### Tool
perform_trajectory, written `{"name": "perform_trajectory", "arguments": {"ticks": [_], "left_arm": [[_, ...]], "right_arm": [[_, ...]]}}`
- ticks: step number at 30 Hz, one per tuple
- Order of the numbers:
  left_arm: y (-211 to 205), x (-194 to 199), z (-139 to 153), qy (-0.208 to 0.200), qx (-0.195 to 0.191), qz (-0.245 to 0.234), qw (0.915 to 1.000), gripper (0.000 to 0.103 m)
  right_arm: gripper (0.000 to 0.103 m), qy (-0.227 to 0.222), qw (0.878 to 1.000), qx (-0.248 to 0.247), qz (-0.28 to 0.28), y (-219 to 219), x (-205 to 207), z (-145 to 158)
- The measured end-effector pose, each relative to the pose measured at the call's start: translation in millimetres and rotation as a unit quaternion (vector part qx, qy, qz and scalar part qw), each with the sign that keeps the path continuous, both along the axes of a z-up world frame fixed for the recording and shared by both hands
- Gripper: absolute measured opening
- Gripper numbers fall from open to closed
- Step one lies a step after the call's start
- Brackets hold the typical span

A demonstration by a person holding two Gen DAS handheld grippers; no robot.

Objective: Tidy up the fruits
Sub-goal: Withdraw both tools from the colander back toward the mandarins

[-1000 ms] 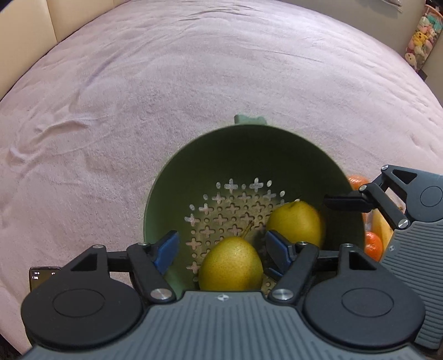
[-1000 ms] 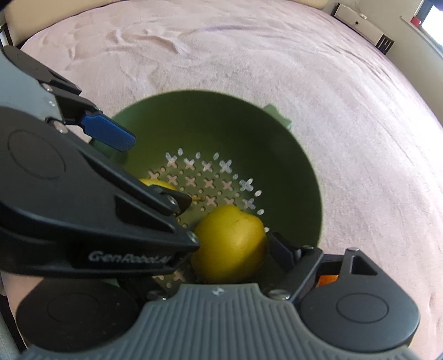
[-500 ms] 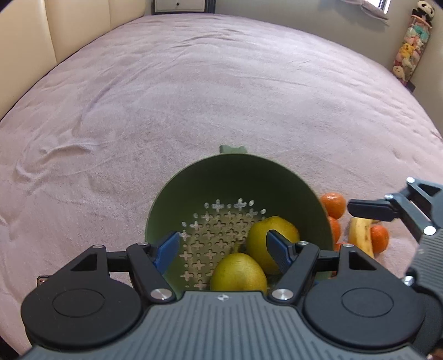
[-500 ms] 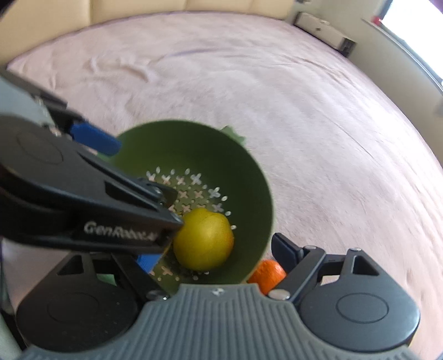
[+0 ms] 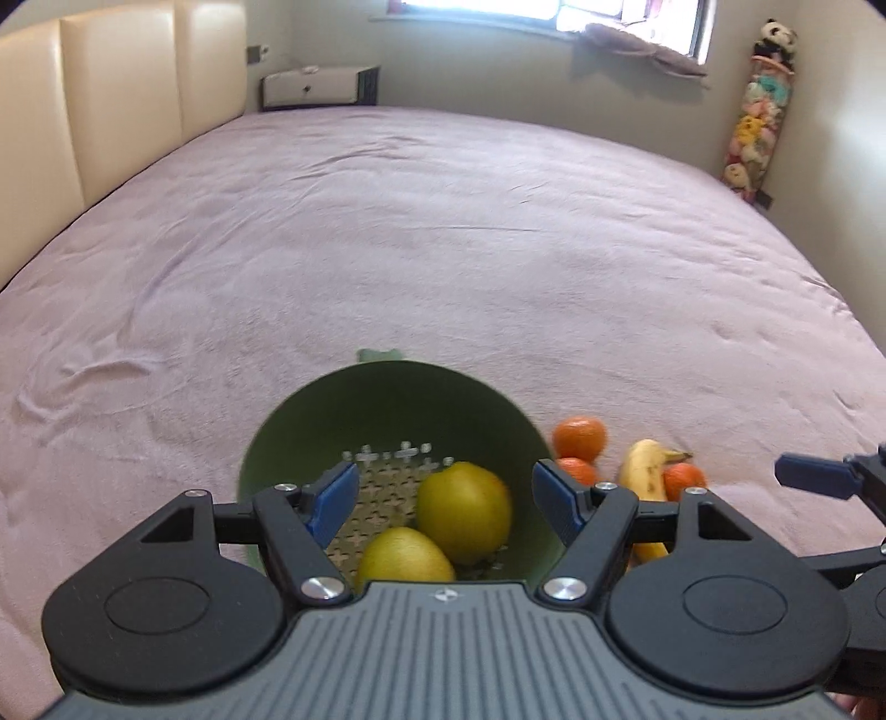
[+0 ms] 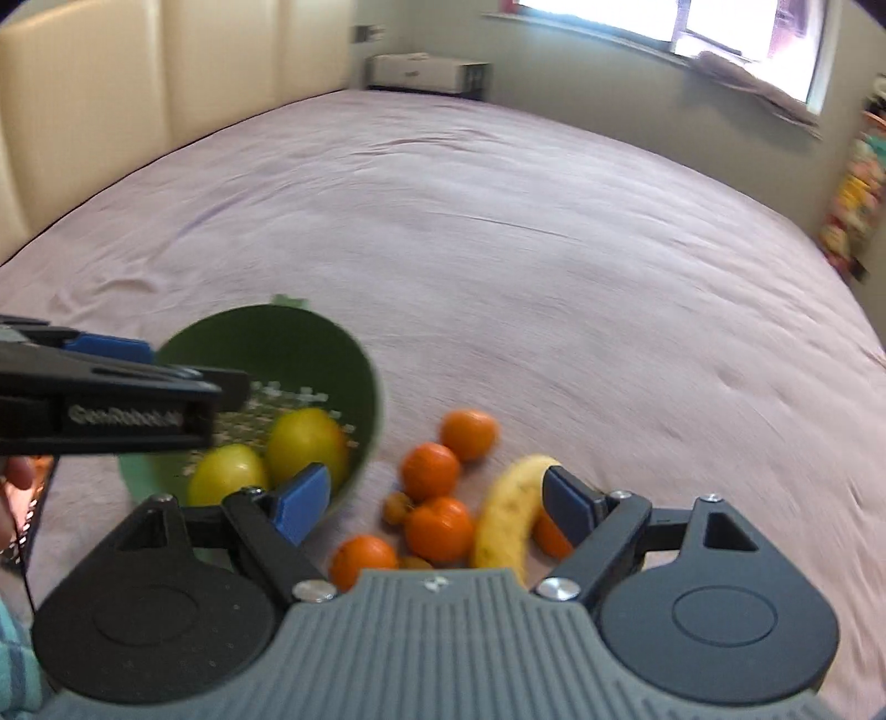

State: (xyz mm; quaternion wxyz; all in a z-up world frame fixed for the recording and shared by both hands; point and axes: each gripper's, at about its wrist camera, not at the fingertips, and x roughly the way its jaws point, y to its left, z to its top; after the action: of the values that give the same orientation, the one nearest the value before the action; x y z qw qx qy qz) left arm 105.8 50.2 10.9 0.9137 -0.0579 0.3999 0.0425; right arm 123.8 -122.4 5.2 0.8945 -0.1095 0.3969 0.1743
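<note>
1. Green colander bowl (image 5: 387, 410) sitting low in the centre of the left wrist frame on the pink bedspread (image 5: 443, 249), perforated floor visible, small tab handle poking out at its far rim.
2. Inside the bowl – two yellow-green pears: larger pear (image 5: 464, 512) toward the right of the floor, nearer pear (image 5: 404, 556) lower down, partly hidden behind the gripper body; the two just beside each other, possibly touching.
3. Left gripper (image 5: 443, 501) hanging above the bowl's near rim, blue pads spread wide, nothing between them – both pears lying below, untouched.
4. Outside the bowl, on the bedspread to its right: banana (image 5: 645, 482) and mandarins (image 5: 578, 437), clustered close together.
5. Over to the right wrist frame: same bowl (image 6: 310, 354) at centre left, tilted in view, both pears inside (image 6: 307, 443).
6. Right gripper (image 6: 437, 495) wide apart too, gripping nothing; loose pile of mandarins (image 6: 431, 471) framed between the pads, banana (image 6: 512, 509) curving along by the right pad.
7. One tiny orange fruit (image 6: 397, 507) among the mandarins – too blurred to name.
8. Left gripper's side crossing the left edge of the right wrist frame, over the bowl.
9. Far background: padded cream headboard (image 5: 111, 111) upper left, bright window (image 5: 554, 16) along the top.
</note>
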Motion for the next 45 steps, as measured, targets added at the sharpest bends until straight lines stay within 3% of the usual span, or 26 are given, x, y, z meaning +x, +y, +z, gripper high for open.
{"name": "perform_trajectory", "arguments": {"ticks": [6,11,13,19,28,31,34,40,45], "left_arm": [[-27,-12,-5,-0.016,-0.011,-0.034,0.9992,0.084],[-44,-27,-12,-0.031,-0.050,-0.042,0.9973,0.083],[-49,-32,-16,-0.034,-0.047,-0.042,0.9974,0.083],[-68,-41,-35,-0.006,-0.044,-0.059,0.9973,0.081],[-72,-37,-63,0.025,-0.013,-0.045,0.9986,0.072],[-81,-36,-71,0.028,0.014,-0.056,0.9979,0.069],[-92,-32,-79,0.029,0.052,-0.069,0.9959,0.067],[-112,-23,-97,0.027,0.103,-0.084,0.9908,0.067],[-114,-19,-106,0.032,0.115,-0.085,0.9892,0.067]], "right_arm": [[0.081,-0.007,0.999,-0.020,-0.043,-36,-26,-14],[0.081,0.009,0.998,-0.010,-0.063,-61,-36,-27],[0.081,0.016,0.997,-0.007,-0.074,-69,-38,-32],[0.081,0.025,0.995,0.002,-0.098,-81,-34,-47],[0.075,0.033,0.994,0.020,-0.101,-84,-23,-53],[0.073,0.032,0.995,0.019,-0.090,-78,-18,-56],[0.064,0.031,0.996,0.008,-0.080,-72,-16,-59],[0.064,0.044,0.996,0.006,-0.074,-72,-8,-64],[0.064,0.049,0.996,0.004,-0.076,-75,3,-66]]}}
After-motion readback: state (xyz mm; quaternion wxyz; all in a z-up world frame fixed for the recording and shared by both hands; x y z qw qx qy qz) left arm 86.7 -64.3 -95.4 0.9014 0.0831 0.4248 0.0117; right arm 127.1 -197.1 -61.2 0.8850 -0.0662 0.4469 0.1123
